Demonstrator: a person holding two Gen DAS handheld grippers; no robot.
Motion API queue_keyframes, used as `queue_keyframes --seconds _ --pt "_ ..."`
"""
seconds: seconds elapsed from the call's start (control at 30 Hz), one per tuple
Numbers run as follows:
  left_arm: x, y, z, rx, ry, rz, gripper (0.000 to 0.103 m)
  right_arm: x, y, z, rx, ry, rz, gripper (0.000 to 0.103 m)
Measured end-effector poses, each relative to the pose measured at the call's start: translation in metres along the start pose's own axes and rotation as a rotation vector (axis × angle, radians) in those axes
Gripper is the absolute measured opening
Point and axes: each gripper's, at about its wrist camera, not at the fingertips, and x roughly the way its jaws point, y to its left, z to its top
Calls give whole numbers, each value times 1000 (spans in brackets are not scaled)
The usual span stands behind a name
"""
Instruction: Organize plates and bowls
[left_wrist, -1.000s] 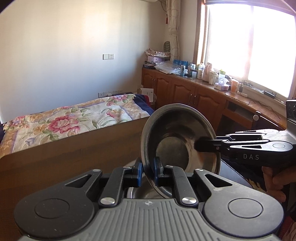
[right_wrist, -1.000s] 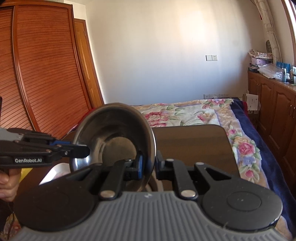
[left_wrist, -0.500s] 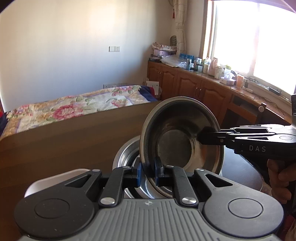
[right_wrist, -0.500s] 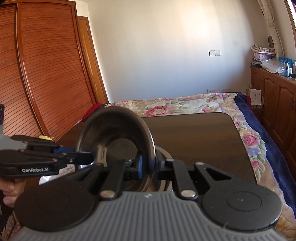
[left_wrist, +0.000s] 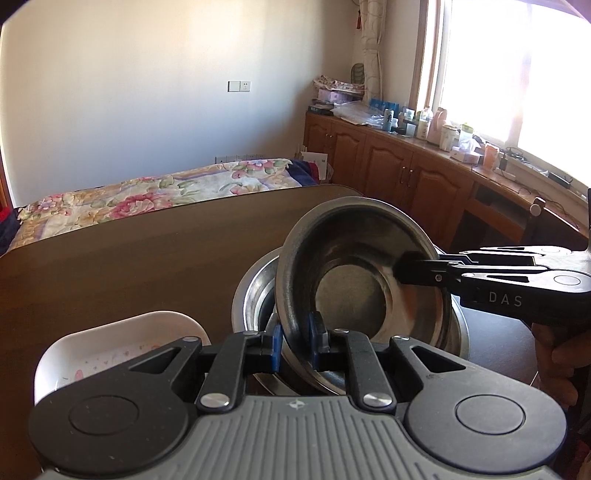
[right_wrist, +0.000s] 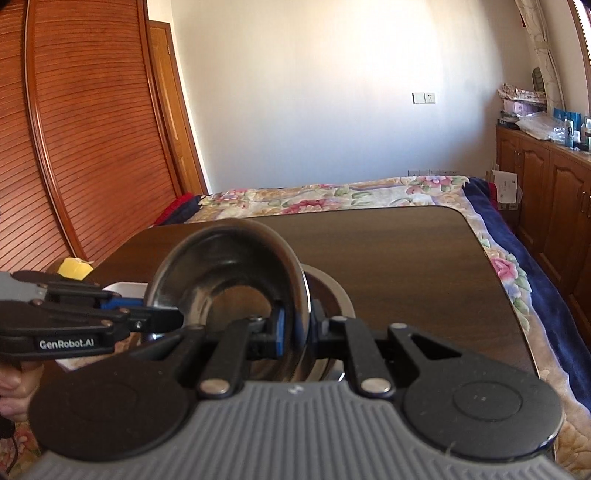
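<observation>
Steel: a small round stainless-steel bowl (left_wrist: 364, 280) was held tilted between both tools, open side facing the left wrist camera; left gripper (left_wrist: 294, 345) had its blue pads clamped on the near rim, right gripper (right_wrist: 295, 332) was clamped on the opposite rim, seen in the left view as a black arm marked DAS (left_wrist: 509, 280) coming in from the right; a hand (left_wrist: 557, 354) gripped its handle at the frame edge. The tilted bowl sat low over a larger stainless-steel bowl (left_wrist: 255, 291) resting on the dark brown wooden table (left_wrist: 129, 266); whether the two bowls touched was not clear. Just left of the larger bowl lay a white rounded-rectangle dish (left_wrist: 122, 350) with a faint pink print. In the right view a yellow object (right_wrist: 75, 268) sat by the table's far-left corner; beyond the table a bed with a floral quilt (right_wrist: 332, 195); wooden cabinets (left_wrist: 399, 166) under the window carried bottles and boxes; slatted wooden wardrobe doors (right_wrist: 81, 129) on the left.
</observation>
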Motion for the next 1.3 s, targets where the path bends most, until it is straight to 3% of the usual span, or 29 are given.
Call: queue_keyframes --seconds 0.83,1.03,1.3 --pt "10 -10 -12 22 -11 31 19 9 9 -12 -51 -15 -69 16" --pt "9 -11 -14 16 -18 34 19 8 12 -13 -71 -22 -79 24" --pt "3 -9 -15 1 -29 27 22 1 11 -12 -66 -55 -77 25"
